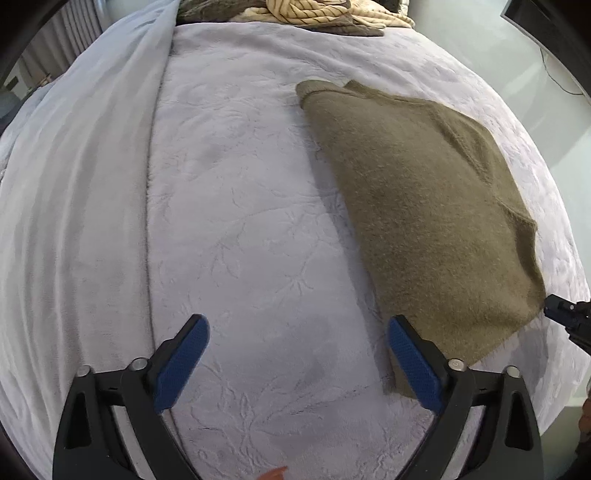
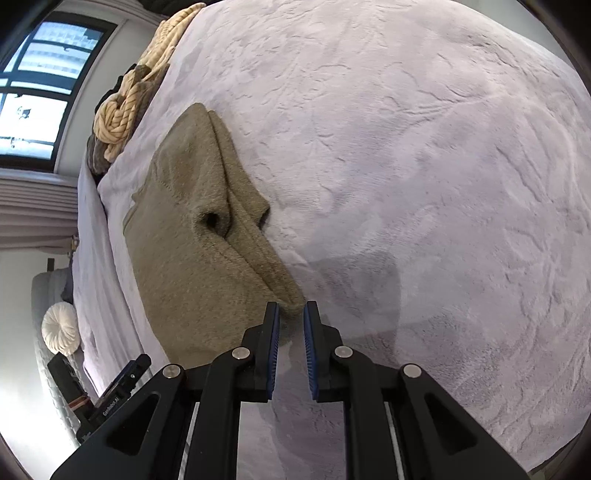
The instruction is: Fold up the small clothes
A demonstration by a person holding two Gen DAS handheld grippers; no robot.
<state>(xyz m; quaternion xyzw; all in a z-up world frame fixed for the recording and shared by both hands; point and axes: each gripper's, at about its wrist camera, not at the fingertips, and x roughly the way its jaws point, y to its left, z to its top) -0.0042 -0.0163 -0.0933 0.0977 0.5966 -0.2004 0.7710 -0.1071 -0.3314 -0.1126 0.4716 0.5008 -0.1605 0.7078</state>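
Observation:
An olive-brown knit garment (image 1: 424,206) lies folded flat on the pale lilac bedspread (image 1: 240,221). My left gripper (image 1: 299,332) is wide open and empty, hovering over the bedspread with its right finger at the garment's near corner. In the right wrist view the same garment (image 2: 192,240) shows its folded layers. My right gripper (image 2: 291,314) has its jaws nearly closed, a narrow gap left, and the garment's near corner sits just at the fingertips; whether it is pinched is unclear. The right gripper's tip (image 1: 565,314) also shows in the left wrist view beside the garment's edge.
A pile of cream cable-knit and brown clothes (image 1: 325,14) lies at the far end of the bed, also in the right wrist view (image 2: 125,110). A grey blanket (image 1: 74,184) runs along the left. A window (image 2: 37,85) and a round white cushion (image 2: 61,326) lie beyond the bed.

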